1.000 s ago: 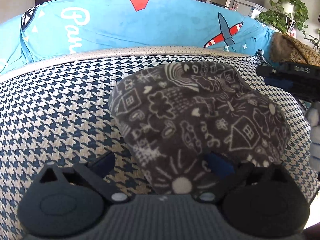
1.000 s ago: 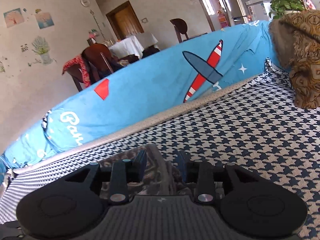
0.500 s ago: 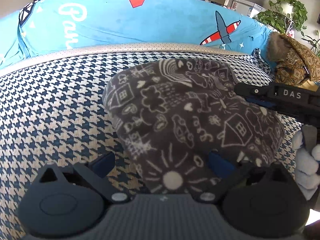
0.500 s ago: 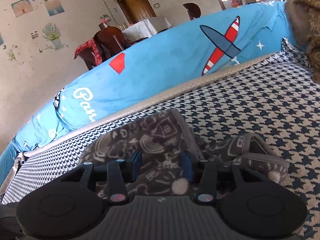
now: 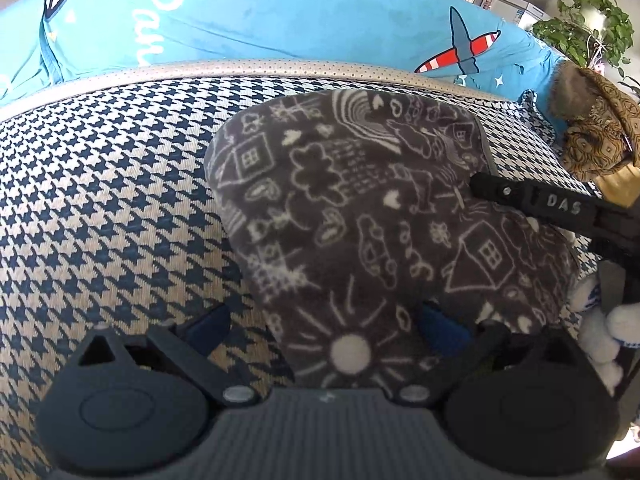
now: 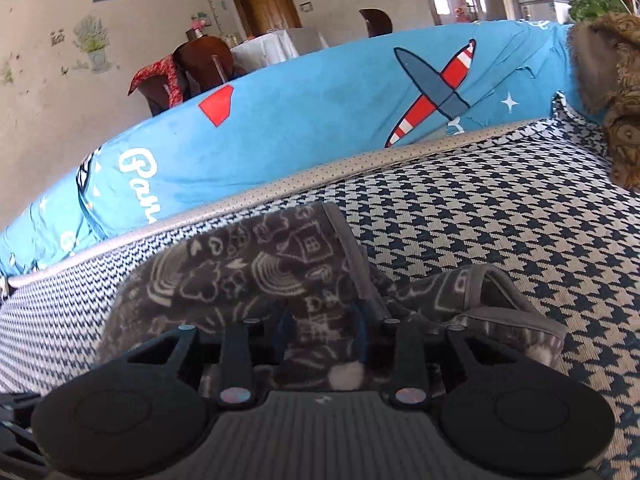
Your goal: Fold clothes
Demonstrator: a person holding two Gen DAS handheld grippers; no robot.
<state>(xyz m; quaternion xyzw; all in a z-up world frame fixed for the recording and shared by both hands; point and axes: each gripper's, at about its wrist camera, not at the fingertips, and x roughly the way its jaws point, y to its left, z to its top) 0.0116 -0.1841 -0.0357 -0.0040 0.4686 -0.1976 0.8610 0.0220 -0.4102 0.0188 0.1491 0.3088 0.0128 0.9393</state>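
Observation:
A grey garment (image 5: 340, 208) printed with white doodles lies folded on the houndstooth cover (image 5: 100, 220). My left gripper (image 5: 324, 326) is open at the garment's near edge, with one blue pad on the bare cover and the other partly under cloth. In the left wrist view my right gripper (image 5: 532, 200) reaches in from the right, its tip on top of the garment at a hem. In the right wrist view the right gripper (image 6: 323, 328) stands with a narrow gap, shut on the garment (image 6: 248, 272) where the hem runs into its fingers.
A long blue cushion (image 5: 320, 20) with a plane print runs along the far edge of the cover. A brown patterned cloth (image 5: 592, 136) is heaped at the far right. A white-gloved hand (image 5: 596, 328) shows at the right. Chairs and a table stand in the room behind.
My right gripper has moved left across the garment with the hem, laying a fold over the top. The left gripper has stayed open at the near edge.

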